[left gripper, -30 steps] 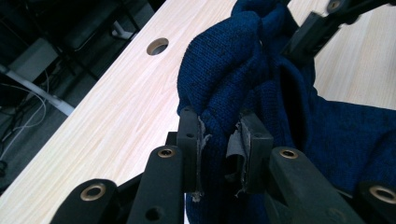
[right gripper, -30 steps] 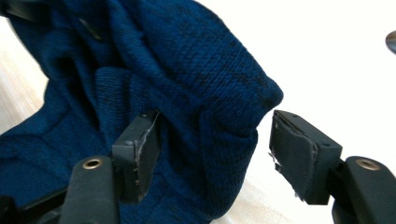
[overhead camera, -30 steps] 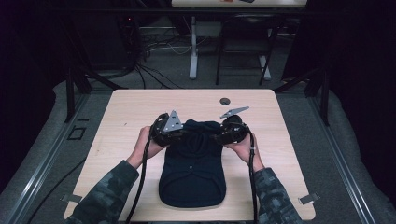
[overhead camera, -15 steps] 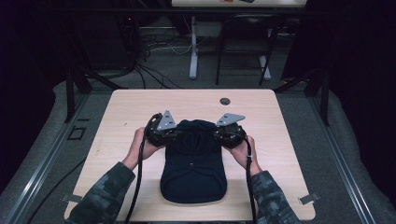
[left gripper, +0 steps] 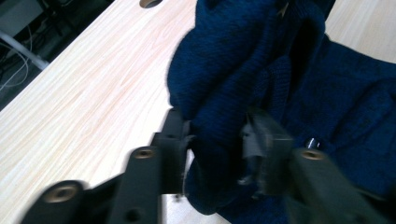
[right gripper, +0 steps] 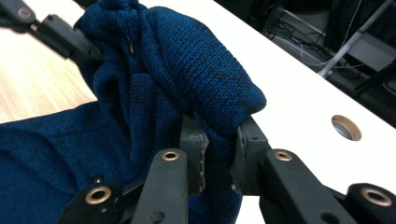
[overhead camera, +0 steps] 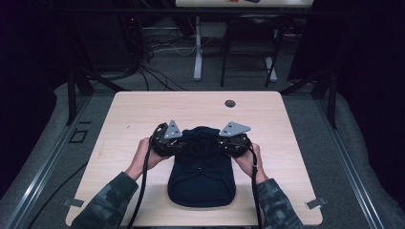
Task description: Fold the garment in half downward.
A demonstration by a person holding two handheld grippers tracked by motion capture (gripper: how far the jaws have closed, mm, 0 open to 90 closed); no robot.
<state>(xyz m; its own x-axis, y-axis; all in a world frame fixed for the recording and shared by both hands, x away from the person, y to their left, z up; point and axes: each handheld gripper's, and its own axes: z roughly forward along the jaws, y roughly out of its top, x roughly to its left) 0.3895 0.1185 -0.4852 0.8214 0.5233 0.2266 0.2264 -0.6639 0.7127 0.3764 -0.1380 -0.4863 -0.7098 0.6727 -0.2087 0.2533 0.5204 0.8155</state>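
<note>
On the pale wooden surface (overhead camera: 143, 114) lies a dark blue knitted garment (overhead camera: 201, 181), its far edge lifted. The left claw (left gripper: 212, 140) and right claw (right gripper: 218, 147) are each clamped on a bunched fold there. It looks soft, light and floppy; pinch doubled edges. Folds hide its shape, and the left claw's picture is blurred.
</note>
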